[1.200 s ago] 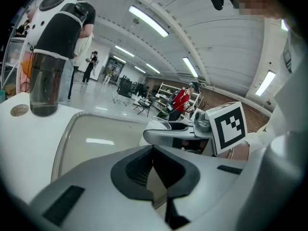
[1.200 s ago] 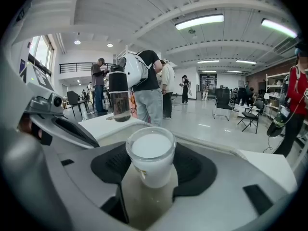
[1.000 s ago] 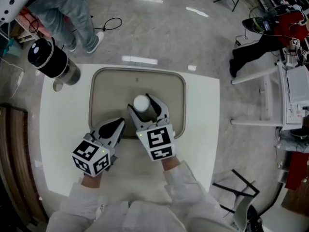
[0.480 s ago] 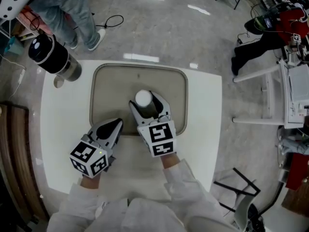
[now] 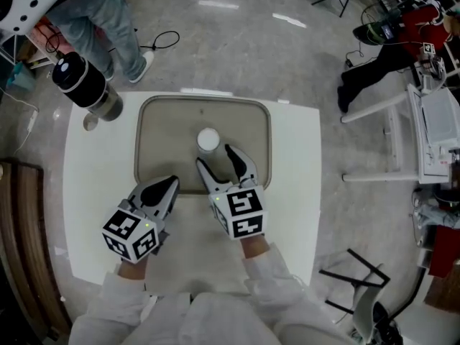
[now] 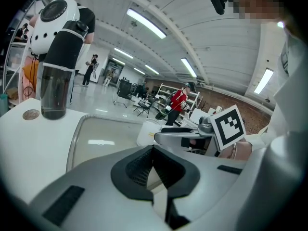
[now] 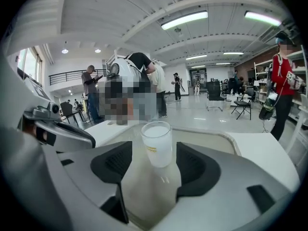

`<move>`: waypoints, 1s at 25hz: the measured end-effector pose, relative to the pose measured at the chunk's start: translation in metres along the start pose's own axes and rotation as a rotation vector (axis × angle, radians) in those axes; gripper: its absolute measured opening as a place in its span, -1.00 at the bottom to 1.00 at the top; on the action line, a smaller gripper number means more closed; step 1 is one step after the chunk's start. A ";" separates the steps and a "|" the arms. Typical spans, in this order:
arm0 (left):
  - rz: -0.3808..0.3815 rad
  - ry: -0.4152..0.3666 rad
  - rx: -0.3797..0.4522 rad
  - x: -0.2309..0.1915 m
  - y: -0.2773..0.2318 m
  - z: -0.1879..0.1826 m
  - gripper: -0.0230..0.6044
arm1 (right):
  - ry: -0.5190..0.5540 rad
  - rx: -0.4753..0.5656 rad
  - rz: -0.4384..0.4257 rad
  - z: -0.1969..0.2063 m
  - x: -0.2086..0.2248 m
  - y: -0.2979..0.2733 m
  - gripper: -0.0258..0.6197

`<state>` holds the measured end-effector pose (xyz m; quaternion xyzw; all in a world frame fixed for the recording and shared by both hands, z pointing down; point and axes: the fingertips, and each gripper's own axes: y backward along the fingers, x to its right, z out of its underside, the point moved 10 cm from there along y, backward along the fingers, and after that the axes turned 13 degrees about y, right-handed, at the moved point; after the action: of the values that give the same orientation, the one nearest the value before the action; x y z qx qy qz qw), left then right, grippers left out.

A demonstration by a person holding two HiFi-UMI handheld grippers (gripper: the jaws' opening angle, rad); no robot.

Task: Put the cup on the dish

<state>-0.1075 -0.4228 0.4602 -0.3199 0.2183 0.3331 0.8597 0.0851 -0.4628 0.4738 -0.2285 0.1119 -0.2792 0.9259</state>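
Right gripper (image 5: 215, 158) had released and withdrawn, jaws apart; white plastic cup (image 5: 208, 140) stood on beige rectangular dish (image 5: 147, 121), so placement appeared complete. Left gripper (image 5: 169, 186) remained closed, empty.

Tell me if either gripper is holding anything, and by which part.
Nothing is held. The right gripper has its jaws apart, the cup standing free on the dish just beyond them. The left gripper is shut on nothing.
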 end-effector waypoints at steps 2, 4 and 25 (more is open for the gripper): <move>0.011 -0.014 0.004 0.007 0.006 -0.001 -0.94 | -0.021 0.014 0.005 -0.003 -0.006 0.017 -0.07; 0.020 -0.032 0.012 0.017 0.015 -0.001 -0.94 | -0.046 0.042 0.014 -0.007 -0.013 0.038 -0.07; 0.173 -0.217 0.116 0.136 0.156 0.046 -0.94 | -0.053 0.266 0.022 -0.028 -0.142 0.239 -0.07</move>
<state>-0.1183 -0.2419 0.3490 -0.2118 0.1697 0.4252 0.8634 0.0703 -0.2154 0.3451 -0.1099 0.0516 -0.2754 0.9536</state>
